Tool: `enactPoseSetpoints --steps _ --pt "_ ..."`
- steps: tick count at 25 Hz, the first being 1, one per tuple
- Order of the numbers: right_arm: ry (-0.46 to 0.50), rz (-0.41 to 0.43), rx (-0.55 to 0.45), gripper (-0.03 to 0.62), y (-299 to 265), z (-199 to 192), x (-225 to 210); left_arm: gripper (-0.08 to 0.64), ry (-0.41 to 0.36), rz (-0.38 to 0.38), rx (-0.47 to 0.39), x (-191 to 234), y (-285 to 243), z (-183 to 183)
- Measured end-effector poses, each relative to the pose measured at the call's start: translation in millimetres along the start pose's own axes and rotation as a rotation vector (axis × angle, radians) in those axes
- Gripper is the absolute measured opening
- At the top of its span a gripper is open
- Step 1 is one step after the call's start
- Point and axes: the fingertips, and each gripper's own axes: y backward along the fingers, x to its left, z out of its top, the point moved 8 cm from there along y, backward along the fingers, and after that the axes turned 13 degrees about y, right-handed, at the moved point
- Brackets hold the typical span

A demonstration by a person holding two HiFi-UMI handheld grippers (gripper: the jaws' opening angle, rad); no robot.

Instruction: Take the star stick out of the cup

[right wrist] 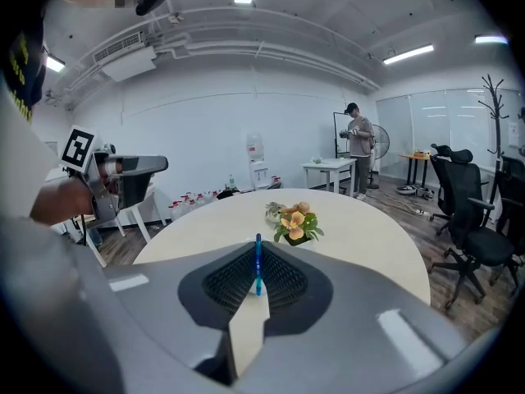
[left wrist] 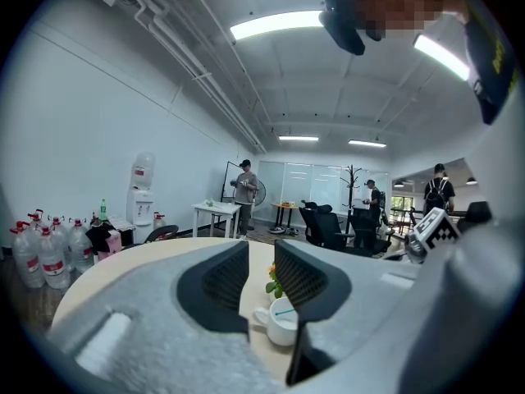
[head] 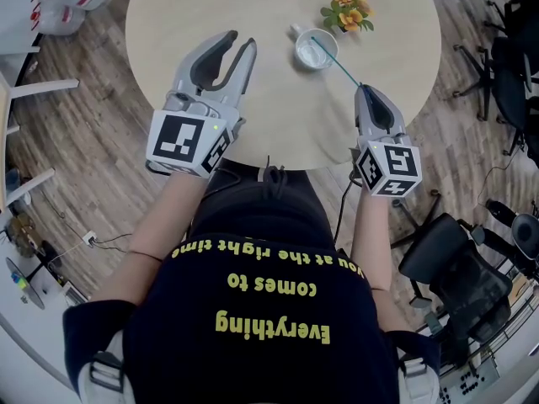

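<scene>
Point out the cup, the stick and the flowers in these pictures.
cup (left wrist: pixel 285 332), left gripper view, on its white outer wall.
stick (head: pixel 341 67), head view, midway along the thin shaft.
flowers (head: pixel 351 15), head view, on an orange bloom.

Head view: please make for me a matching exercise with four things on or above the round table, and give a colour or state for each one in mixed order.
Things:
1. left claw
2. right claw
3. cup
4. flowers

Colours or states:
a. white, with one end of the stick inside it
b. open, nothing between
c. orange, with green leaves
d. shut on the star stick

Pairs: 1-b, 2-d, 3-a, 4-c
</scene>
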Motion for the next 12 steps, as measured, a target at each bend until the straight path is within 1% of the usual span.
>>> enactPoseSetpoints --steps 4,12 --pt "0.014 0.004 -0.021 0.029 3.2 9.4 3.1 0.039 0.0 0.003 -0.013 0.8 3.6 5.5" --pt "0.048 0.001 -0.052 0.029 9.8 24.3 6.9 0.015 -0.02 0.007 -0.034 -1.8 12.5 17.4"
